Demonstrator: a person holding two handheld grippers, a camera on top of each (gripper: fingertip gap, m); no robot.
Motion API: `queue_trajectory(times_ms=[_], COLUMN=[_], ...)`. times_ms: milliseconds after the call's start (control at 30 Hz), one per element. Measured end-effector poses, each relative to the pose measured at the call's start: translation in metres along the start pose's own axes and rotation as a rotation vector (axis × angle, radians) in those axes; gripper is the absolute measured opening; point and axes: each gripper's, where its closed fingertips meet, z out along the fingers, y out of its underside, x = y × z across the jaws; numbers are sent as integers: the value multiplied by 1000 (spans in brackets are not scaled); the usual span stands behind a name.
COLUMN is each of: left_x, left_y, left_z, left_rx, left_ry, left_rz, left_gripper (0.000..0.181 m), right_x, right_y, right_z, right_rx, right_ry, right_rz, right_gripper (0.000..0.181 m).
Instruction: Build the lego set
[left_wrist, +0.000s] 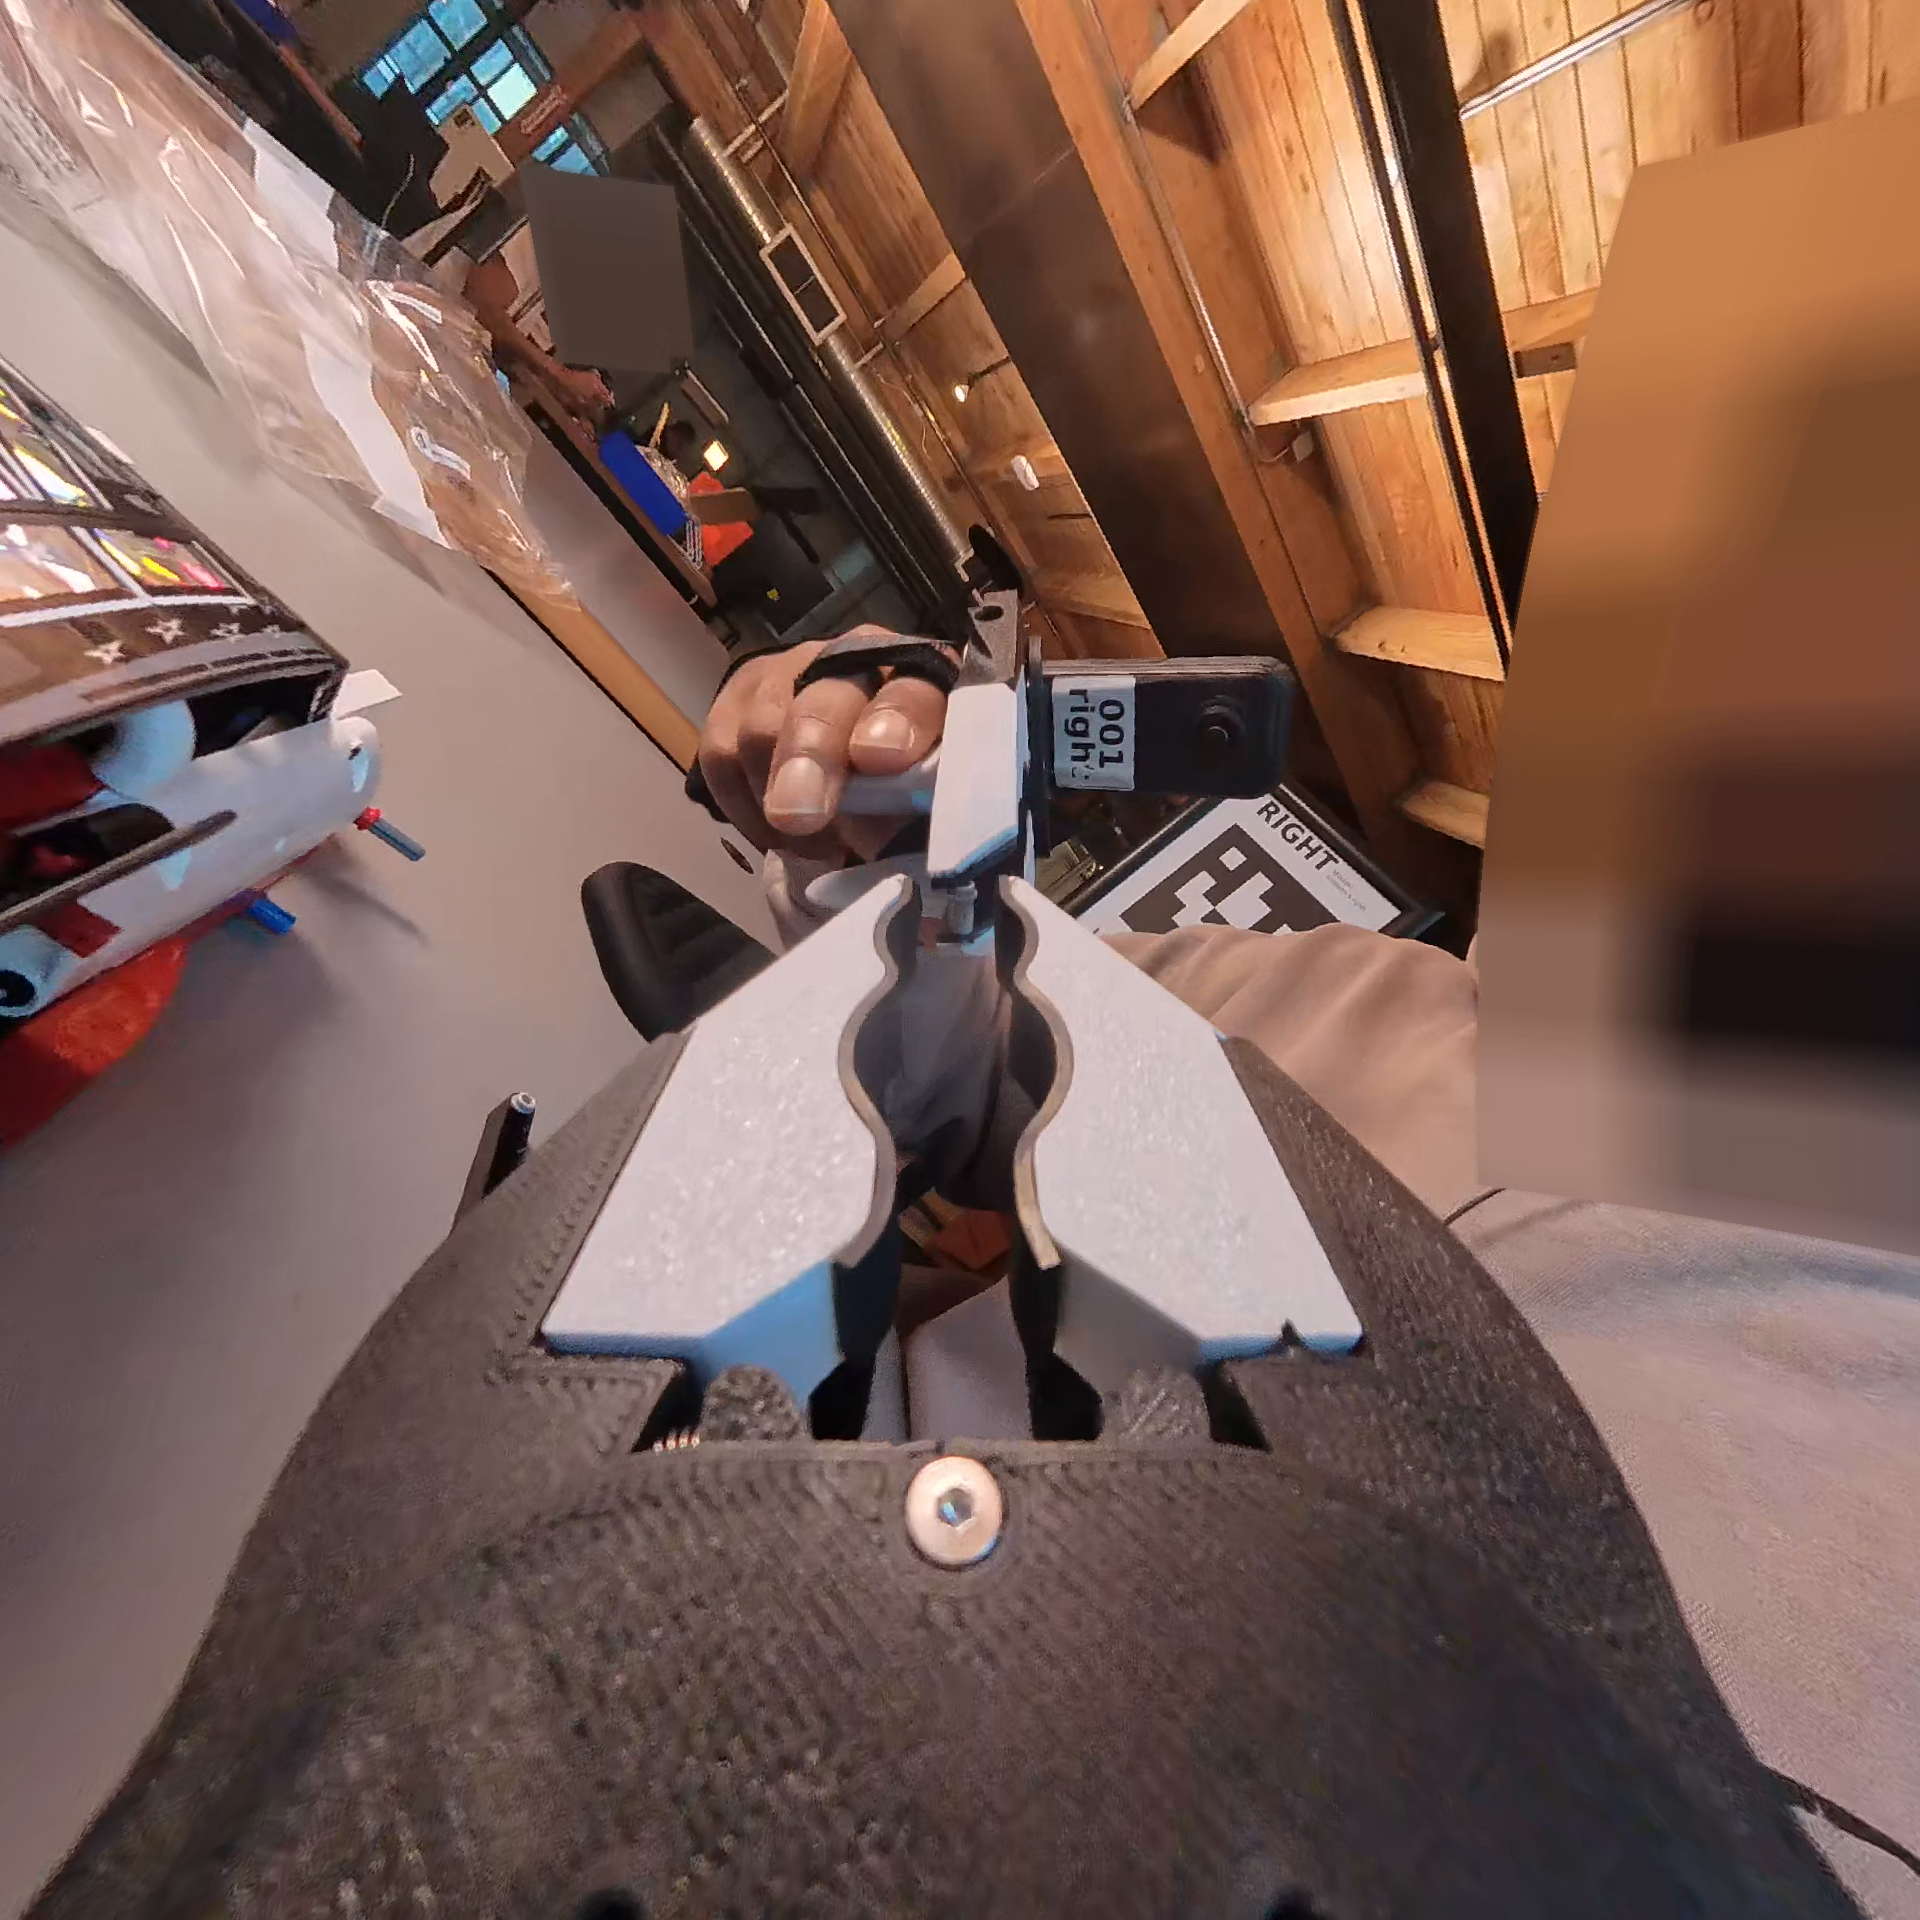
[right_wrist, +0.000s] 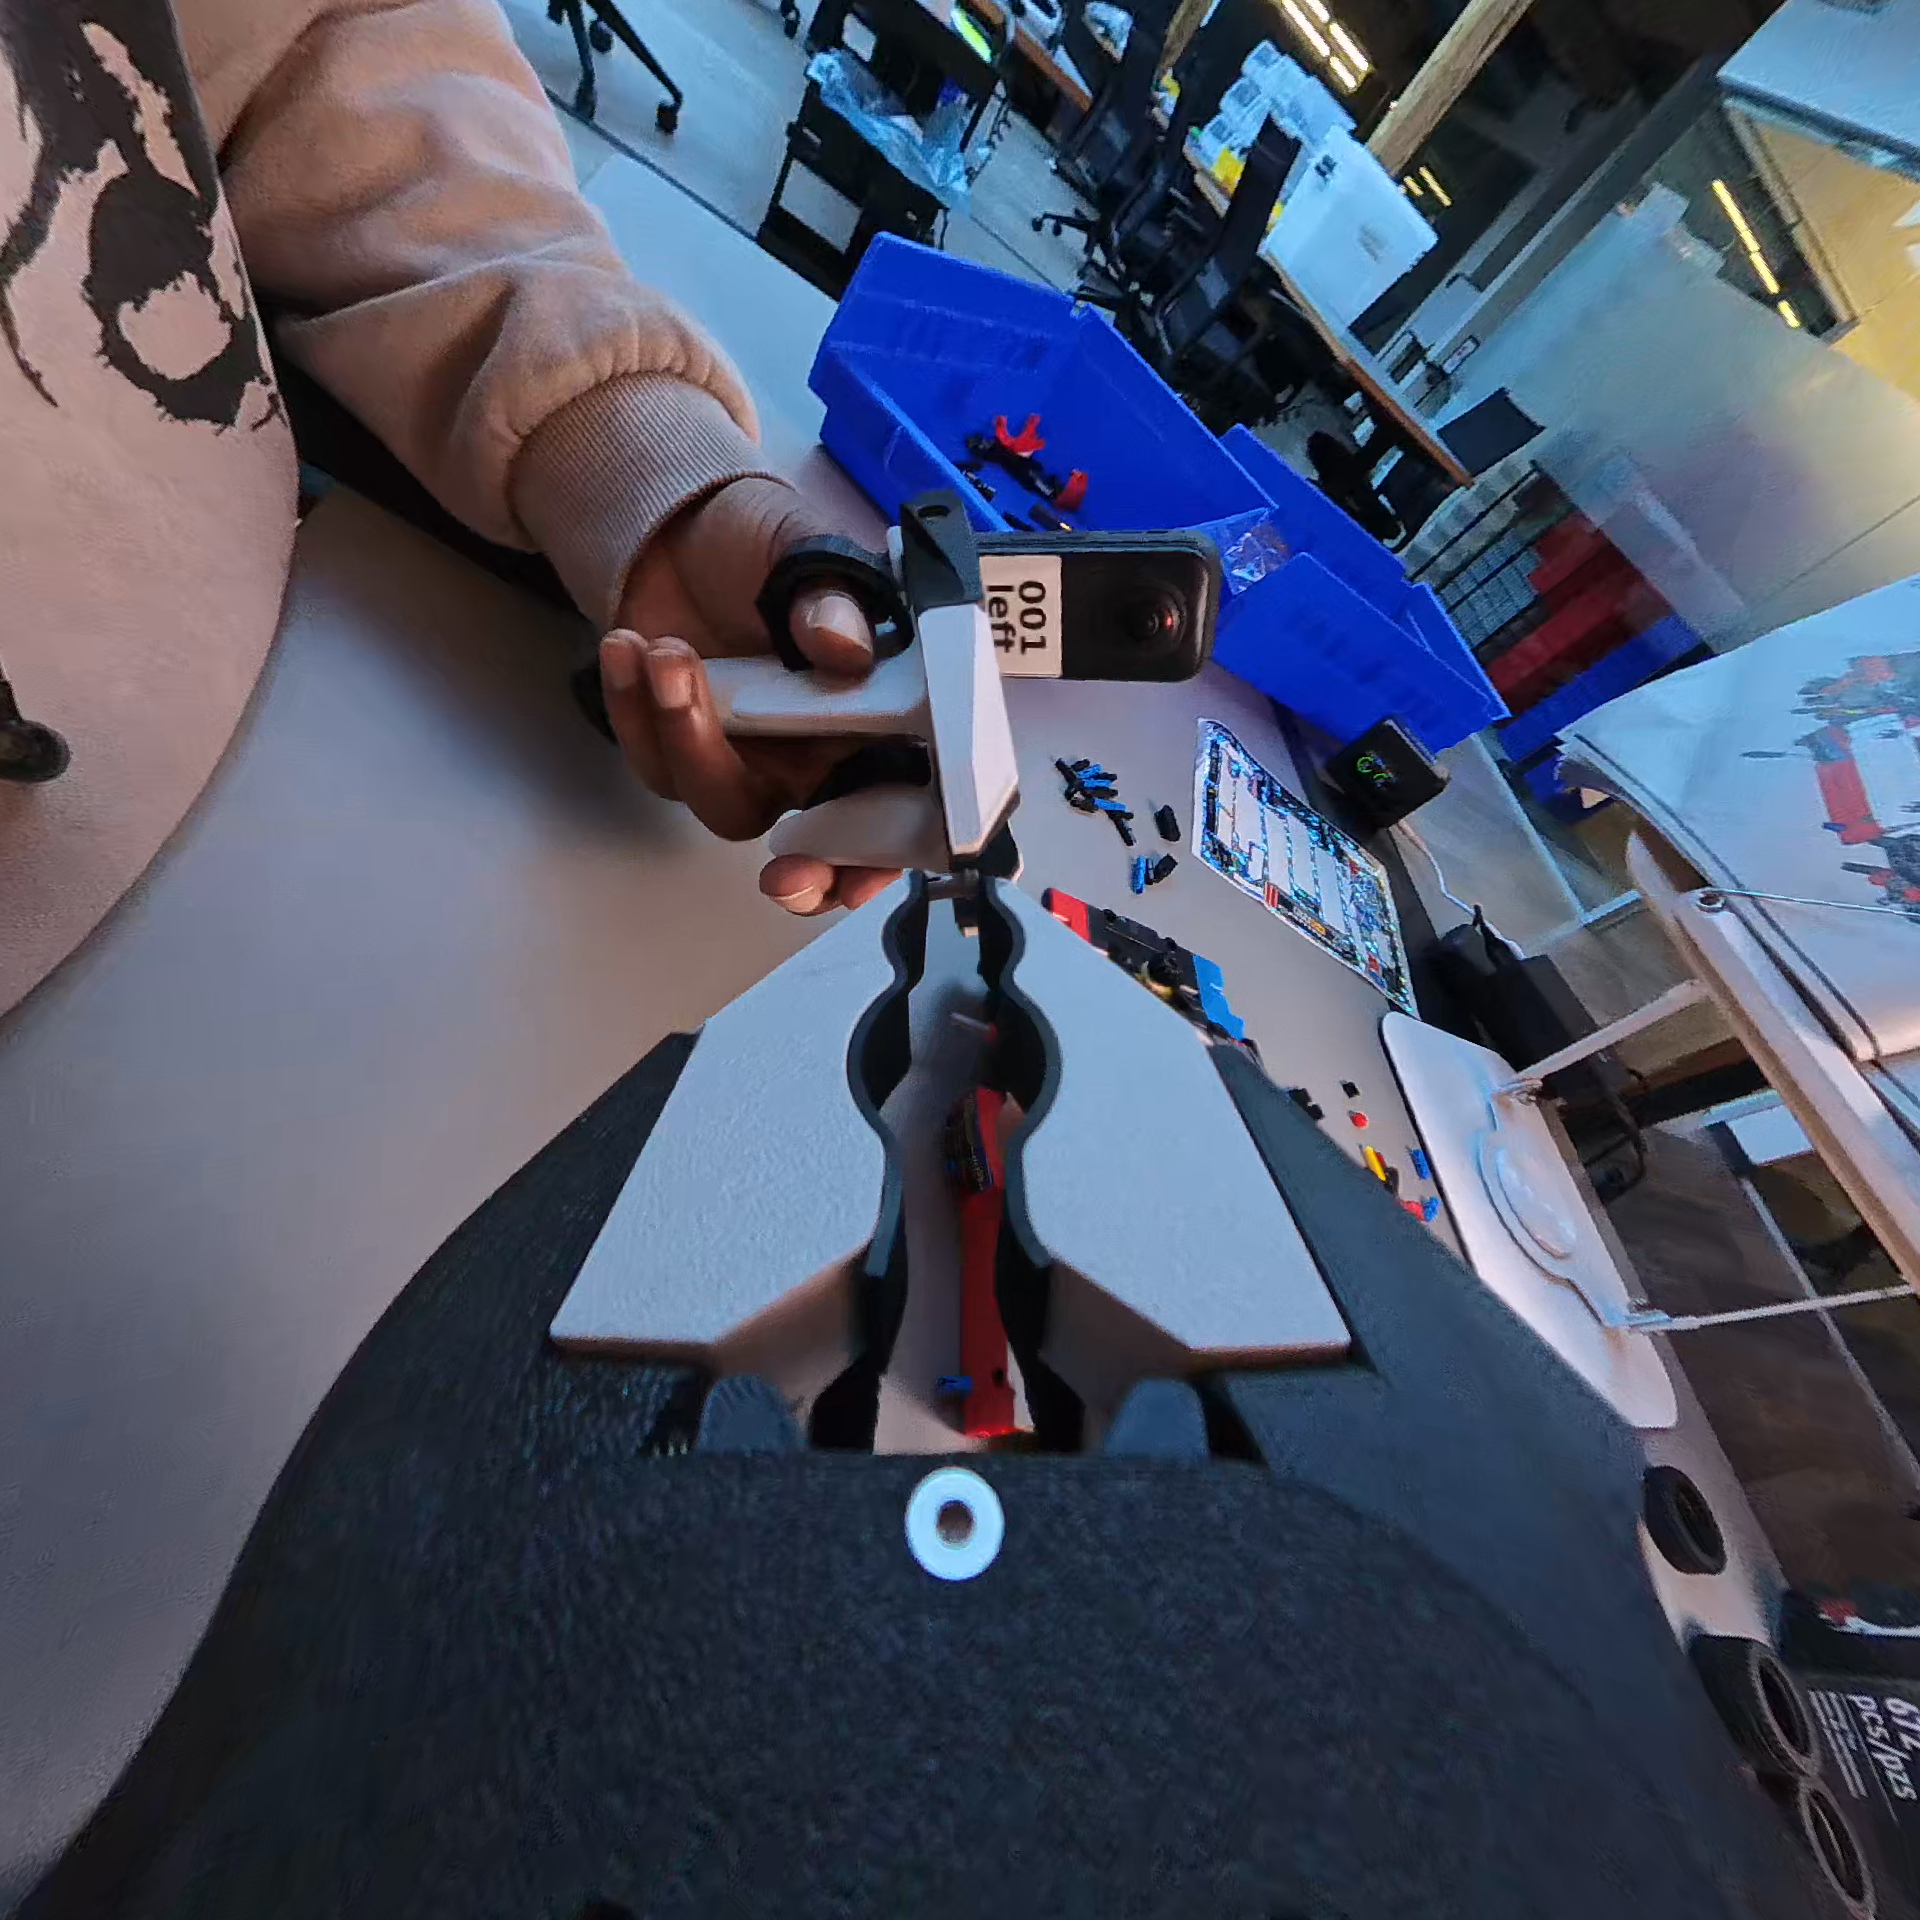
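I hold both grippers tip to tip above the grey table (right_wrist: 312, 1039); the left gripper (left_wrist: 951, 914) and right gripper (right_wrist: 951, 899) each stand narrow, pinched on one small grey lego pin assembly (right_wrist: 954, 885) between them. I judge it light, rigid, slippery and easily dropped; grip belongs across its short barrel. A red lego beam (right_wrist: 977, 1278) lies below on the table.

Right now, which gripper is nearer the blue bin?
Left. The left gripper sits between the right gripper and the blue bin. The right gripper faces it from the far side, and their tips meet on a small part.
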Motion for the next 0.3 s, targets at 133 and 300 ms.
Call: queue_trajectory(times_ms=[133,300], left_x=[-3,3], left_y=[10,4], left_z=[1,2], left_rx=[-66,-10], left_ry=[-30,11], left_rz=[29,31], left_gripper=[5,2], right_x=[-7,0], right_y=[4,-1], right_z=[3,1], right_rx=[-39,18], right_ry=[-69,-58], right_rz=[-14,31], right_gripper=[7,7])
